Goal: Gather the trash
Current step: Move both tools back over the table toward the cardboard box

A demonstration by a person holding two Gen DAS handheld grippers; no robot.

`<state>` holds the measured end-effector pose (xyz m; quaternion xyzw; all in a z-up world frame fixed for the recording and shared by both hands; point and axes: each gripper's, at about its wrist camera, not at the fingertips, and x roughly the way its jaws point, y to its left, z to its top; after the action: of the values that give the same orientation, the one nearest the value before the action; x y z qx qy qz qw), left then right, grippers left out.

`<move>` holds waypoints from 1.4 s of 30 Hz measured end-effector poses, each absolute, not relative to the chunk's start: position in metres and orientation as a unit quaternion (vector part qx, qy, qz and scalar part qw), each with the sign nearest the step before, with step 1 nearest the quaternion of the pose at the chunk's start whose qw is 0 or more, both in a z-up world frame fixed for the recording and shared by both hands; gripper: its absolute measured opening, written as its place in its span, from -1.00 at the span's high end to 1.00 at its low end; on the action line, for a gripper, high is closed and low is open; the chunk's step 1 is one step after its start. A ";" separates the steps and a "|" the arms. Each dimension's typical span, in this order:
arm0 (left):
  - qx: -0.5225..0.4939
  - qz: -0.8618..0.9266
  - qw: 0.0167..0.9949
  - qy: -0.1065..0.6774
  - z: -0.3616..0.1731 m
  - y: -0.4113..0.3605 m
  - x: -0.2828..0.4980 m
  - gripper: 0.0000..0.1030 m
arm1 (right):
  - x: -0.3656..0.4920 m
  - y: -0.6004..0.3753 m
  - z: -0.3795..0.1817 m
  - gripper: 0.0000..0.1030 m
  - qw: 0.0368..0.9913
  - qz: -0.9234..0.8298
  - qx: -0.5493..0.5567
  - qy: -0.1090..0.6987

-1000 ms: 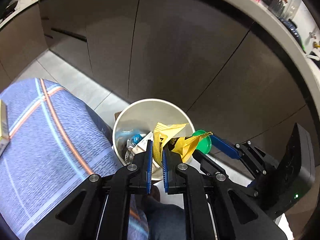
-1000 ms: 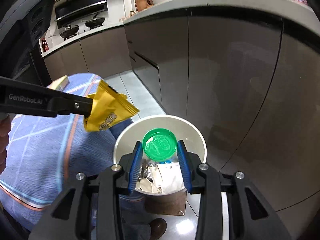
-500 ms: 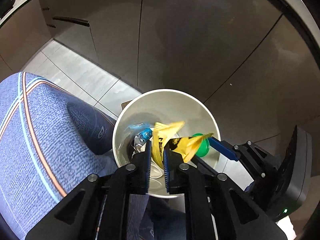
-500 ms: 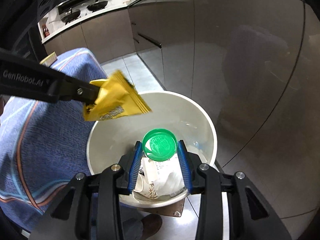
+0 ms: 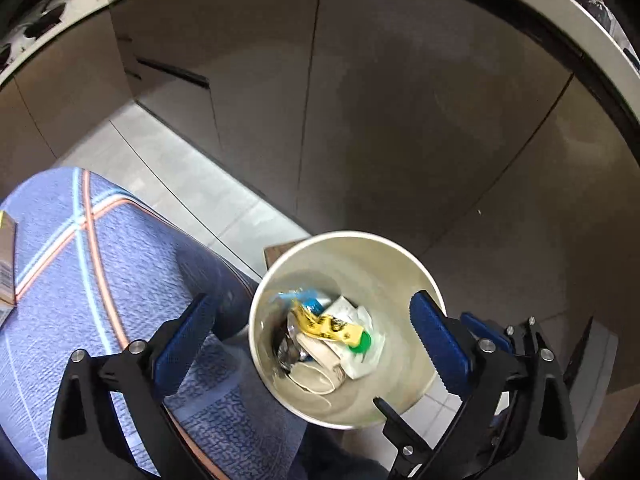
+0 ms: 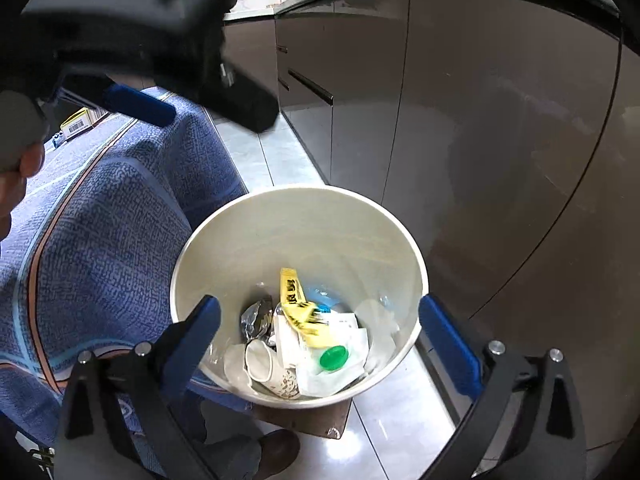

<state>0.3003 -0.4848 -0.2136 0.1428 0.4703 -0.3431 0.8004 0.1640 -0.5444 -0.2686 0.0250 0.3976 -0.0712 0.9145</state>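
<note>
Hanging over the bin (image 6: 296, 220), the right claw (image 6: 320, 332) and left claw (image 5: 308, 344) have both just sprung wide apart, with nothing between their blue pads. Down inside lie the yellow wrapper (image 6: 296, 304) and green lid (image 6: 334, 358) on crumpled paper. Beyond stand brown cabinets (image 6: 480, 120)
</note>
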 end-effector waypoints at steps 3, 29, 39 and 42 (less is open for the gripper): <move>0.140 -0.341 0.802 0.471 -0.207 -0.483 0.301 -0.83 | 0.165 -0.546 -0.267 -0.93 0.910 -0.069 0.038 0.408; 0.062 -0.287 0.865 0.407 -0.090 -0.314 0.268 -0.84 | 0.150 -0.468 -0.139 -0.93 0.946 -0.032 0.031 0.321; 0.012 -0.189 0.892 0.411 -0.087 -0.177 0.296 -0.84 | 0.181 -0.385 -0.107 -0.93 0.949 0.045 -0.002 0.312; -0.005 -0.161 0.895 0.415 -0.094 -0.140 0.310 -0.83 | 0.197 -0.361 -0.102 -0.93 0.946 0.060 -0.012 0.320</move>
<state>0.3100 -0.1400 -0.0939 -0.0054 0.4149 -0.1612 0.8955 0.1971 -0.3611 -0.1018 -0.0123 0.3197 0.0599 0.9456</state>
